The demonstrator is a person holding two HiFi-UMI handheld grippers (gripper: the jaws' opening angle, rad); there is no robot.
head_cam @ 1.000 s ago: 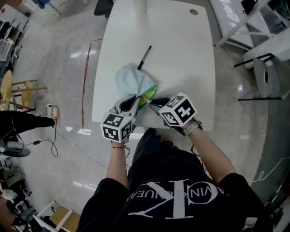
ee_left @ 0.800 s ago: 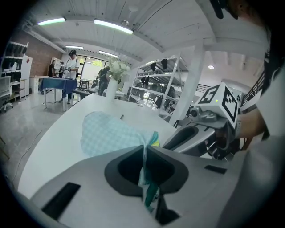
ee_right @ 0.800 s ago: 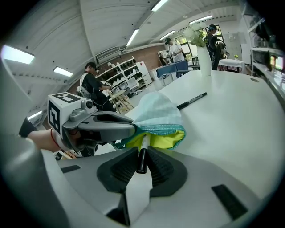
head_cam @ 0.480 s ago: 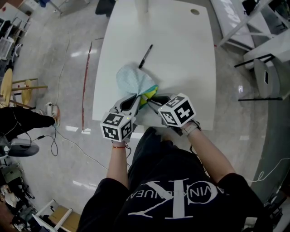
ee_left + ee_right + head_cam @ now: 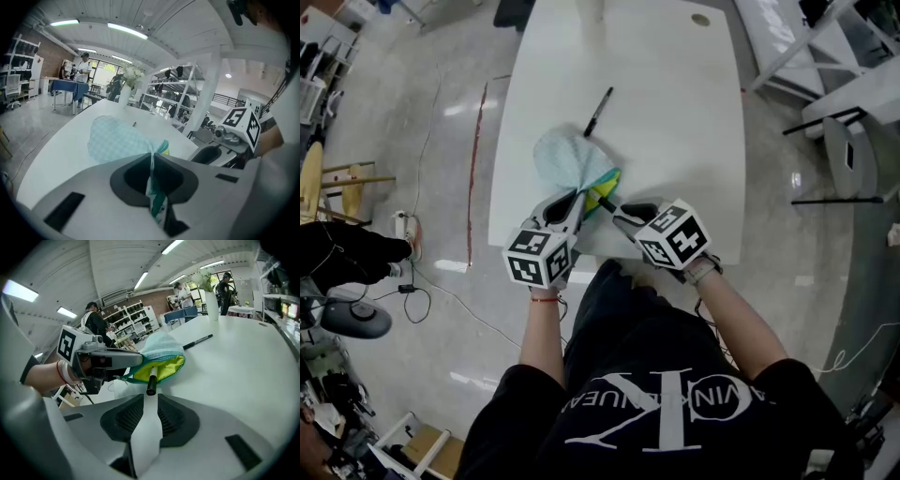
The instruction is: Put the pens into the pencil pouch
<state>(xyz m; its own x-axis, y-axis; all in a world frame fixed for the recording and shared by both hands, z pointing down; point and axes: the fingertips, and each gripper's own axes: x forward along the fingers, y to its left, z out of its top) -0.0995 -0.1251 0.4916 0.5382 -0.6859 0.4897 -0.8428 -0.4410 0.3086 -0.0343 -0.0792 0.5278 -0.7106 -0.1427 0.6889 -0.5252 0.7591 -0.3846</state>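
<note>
Now our pen (image 5: 152, 379) sits halfway in the pouch (image 5: 159, 350).
Left claw (image 5: 152, 157) pinches the rim; right claw (image 5: 149, 398), just opening, holds nothing.

The head view looks steeply down from high above the table (image 5: 675, 112), whose far edge is at 12 o'clock. The left gripper view sits low and very near the pouch (image 5: 117, 138), at its 7 o'clock, and faces across the table. The right gripper view sits close at its 5 o'clock and faces the pouch mouth. All three views share the pouch and the pen (image 5: 598, 112) beyond it.
</note>
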